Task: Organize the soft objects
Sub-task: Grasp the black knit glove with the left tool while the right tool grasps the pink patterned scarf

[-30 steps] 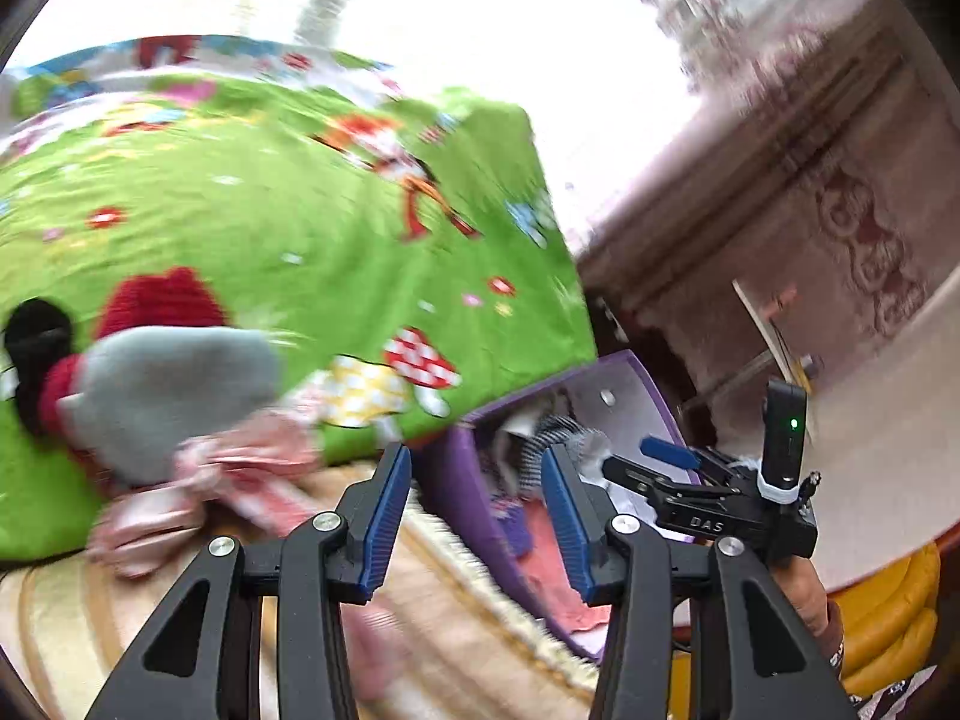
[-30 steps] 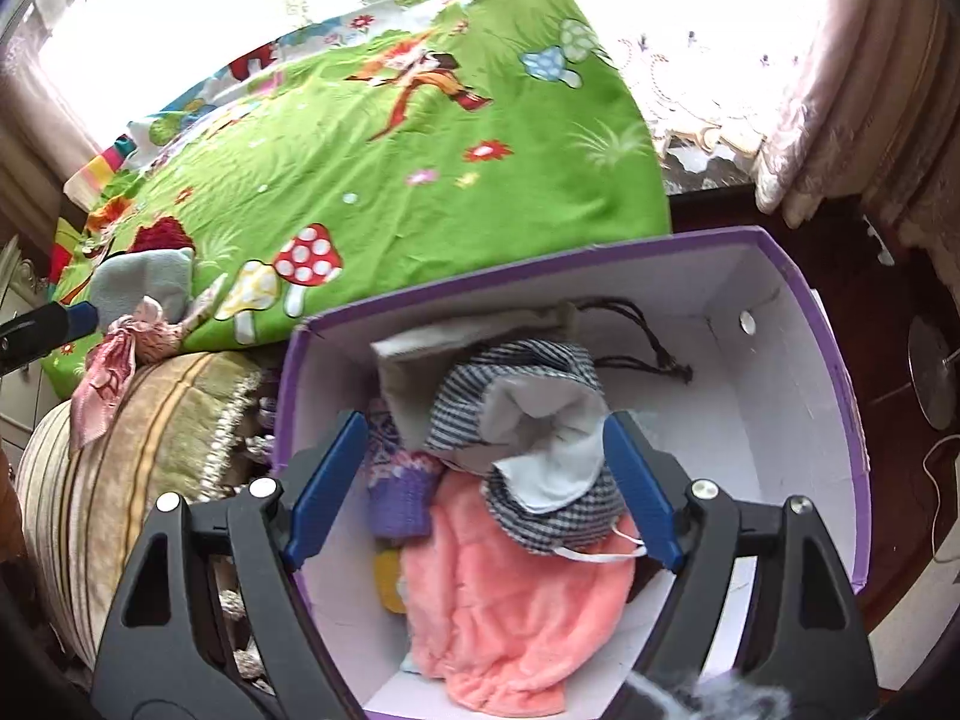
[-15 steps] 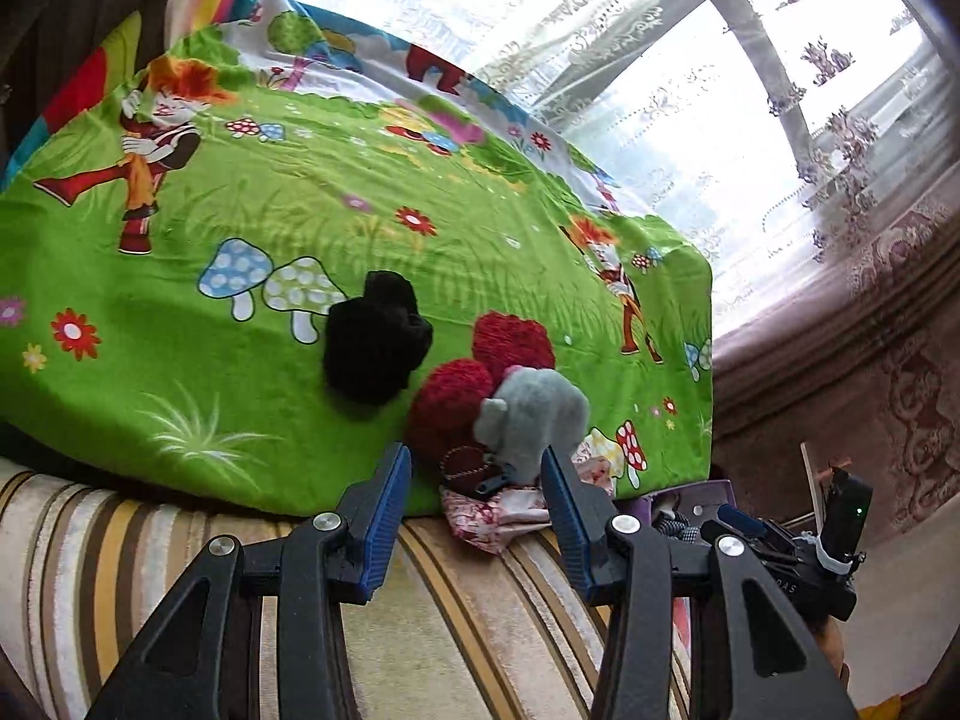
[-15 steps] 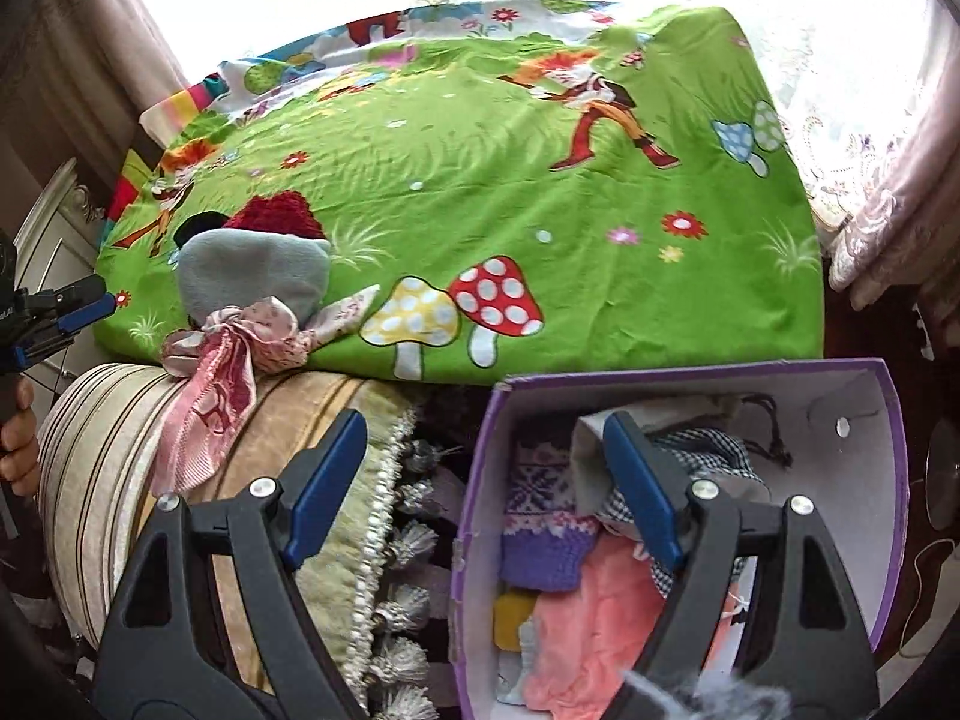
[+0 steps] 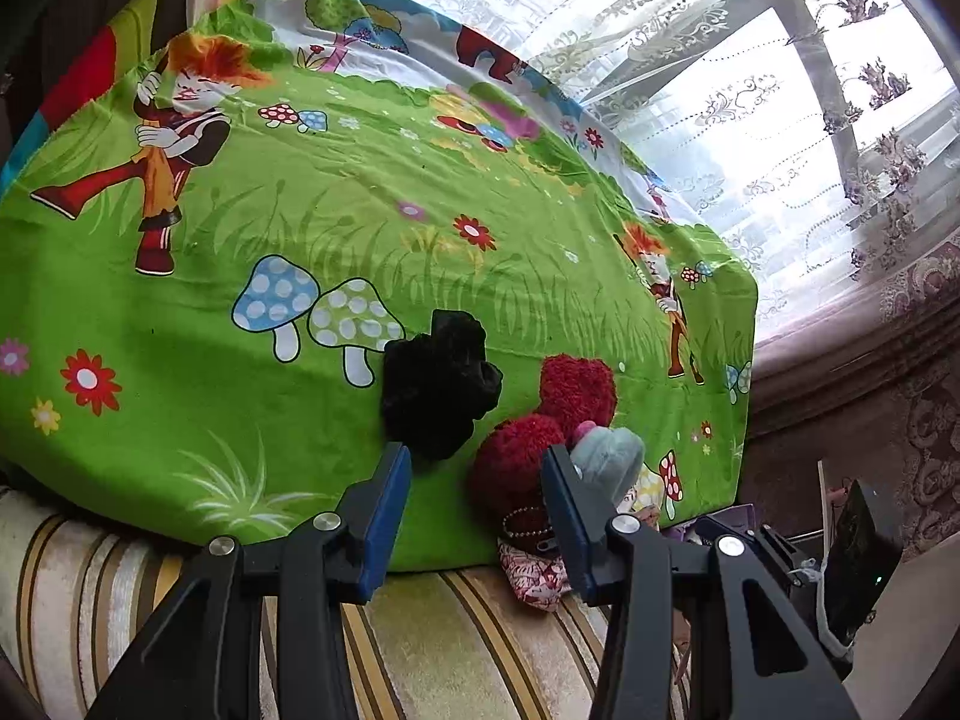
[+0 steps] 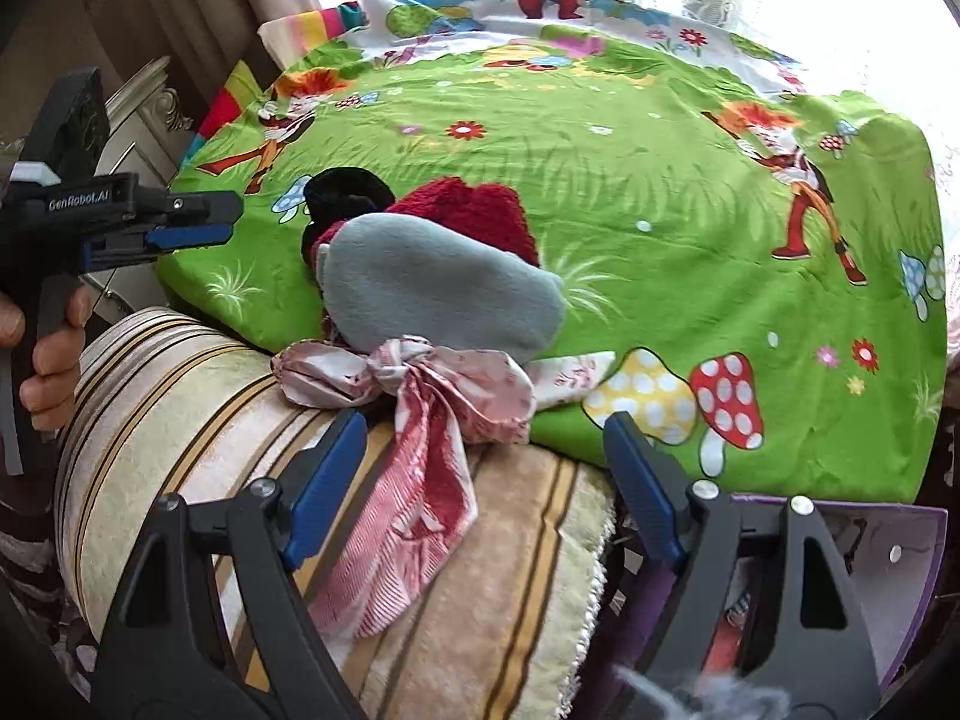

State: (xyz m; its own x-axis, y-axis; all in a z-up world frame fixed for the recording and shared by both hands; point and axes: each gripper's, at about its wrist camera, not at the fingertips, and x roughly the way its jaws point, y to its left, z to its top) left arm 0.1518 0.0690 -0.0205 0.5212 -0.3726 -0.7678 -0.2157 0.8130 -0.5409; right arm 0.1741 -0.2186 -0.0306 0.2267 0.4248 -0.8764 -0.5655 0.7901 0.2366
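On the green cartoon-print sheet (image 6: 660, 228), a grey fleece pouch (image 6: 438, 294) overlaps a red fluffy item (image 6: 474, 210) and a black fuzzy item (image 5: 438, 384). A knotted pink patterned scarf (image 6: 420, 396) drapes over the striped beige cushion (image 6: 198, 396) before the empty, wide-open right gripper (image 6: 483, 474). The left gripper (image 5: 474, 504) is half open and empty, and the purple box (image 6: 900, 546) sits lower right

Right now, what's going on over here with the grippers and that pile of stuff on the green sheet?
A person is sorting soft things with two handheld grippers. Both the left gripper and the right gripper are open and empty, aimed at a small pile at the edge of the green cartoon sheet: a black fuzzy piece, red fluffy items, a grey fleece piece and a pink patterned scarf. The purple box sits beside the bed, already holding some items.
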